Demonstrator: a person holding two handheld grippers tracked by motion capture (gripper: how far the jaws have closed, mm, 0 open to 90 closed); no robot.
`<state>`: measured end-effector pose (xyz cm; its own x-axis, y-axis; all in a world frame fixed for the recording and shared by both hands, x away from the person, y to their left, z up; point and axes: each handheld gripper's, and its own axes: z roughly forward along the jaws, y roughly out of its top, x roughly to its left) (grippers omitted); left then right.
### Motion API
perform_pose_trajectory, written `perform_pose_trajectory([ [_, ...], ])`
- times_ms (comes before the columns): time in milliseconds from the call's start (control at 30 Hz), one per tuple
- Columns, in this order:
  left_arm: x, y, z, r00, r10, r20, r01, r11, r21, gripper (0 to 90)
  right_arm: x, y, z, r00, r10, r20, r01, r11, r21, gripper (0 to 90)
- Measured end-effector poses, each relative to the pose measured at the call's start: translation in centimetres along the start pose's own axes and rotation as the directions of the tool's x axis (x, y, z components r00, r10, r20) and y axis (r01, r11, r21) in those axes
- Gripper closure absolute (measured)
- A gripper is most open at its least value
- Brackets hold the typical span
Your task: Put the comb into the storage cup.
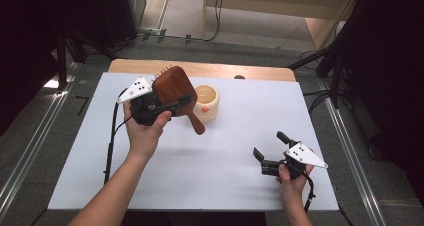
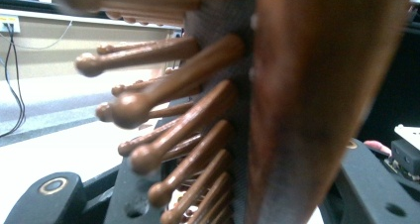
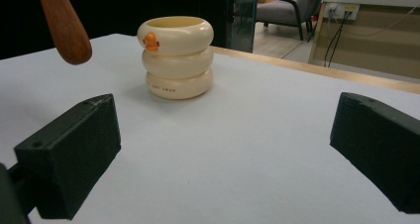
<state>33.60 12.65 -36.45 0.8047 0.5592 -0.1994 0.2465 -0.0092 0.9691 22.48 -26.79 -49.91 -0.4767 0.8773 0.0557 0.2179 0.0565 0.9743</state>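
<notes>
High view: hairbrush in left gripper, handle toward the person.

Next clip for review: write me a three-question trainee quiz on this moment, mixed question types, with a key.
1. True or false: the left claw is shut on the wooden hairbrush.
2. Which way does the cream holder stand on the table? A) upright B) tipped on its side C) upside down
3. Fill in: the right claw has its jaws ____, with nothing between them.

Key: 1 true; 2 A; 3 open.
</notes>
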Motion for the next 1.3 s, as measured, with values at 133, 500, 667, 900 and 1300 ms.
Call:
perform_pose_trajectory([
  [133, 0.3, 0.6, 0.2, 0.9999, 0.007, -0.01, -0.007, 1.0, -0.003, 55.7, -0.3, -0.1, -0.3, 1.0, -0.002, 0.003, 0.002, 1.0, -0.003, 0.0],
  [500, 1.0, 1.9, 0.7, 0.9996, 0.017, -0.023, -0.017, 0.9998, -0.013, 55.7, -1.8, -0.7, -2.0, 0.9993, 0.019, 0.032, -0.019, 1.0, -0.002, 0.0],
  [667, 1.3, 2.3, 0.9, 0.9993, 0.022, -0.029, -0.023, 0.9996, -0.018, 55.7, -2.2, -1.0, -2.7, 0.9988, 0.019, 0.044, -0.019, 1.0, 0.004, 0.0],
  [900, 1.6, 3.0, 1.2, 0.9993, 0.019, -0.034, -0.02, 0.9995, -0.026, 55.7, -2.8, -1.3, -3.5, 0.998, 0.021, 0.06, -0.022, 1.0, 0.002, 0.0],
  [1300, 2.2, 3.9, 2.0, 0.9991, 0.015, -0.039, -0.017, 0.9992, -0.035, 55.7, -3.5, -1.8, -4.1, 0.9968, 0.035, 0.071, -0.036, 0.999, 0.011, 0.0],
])
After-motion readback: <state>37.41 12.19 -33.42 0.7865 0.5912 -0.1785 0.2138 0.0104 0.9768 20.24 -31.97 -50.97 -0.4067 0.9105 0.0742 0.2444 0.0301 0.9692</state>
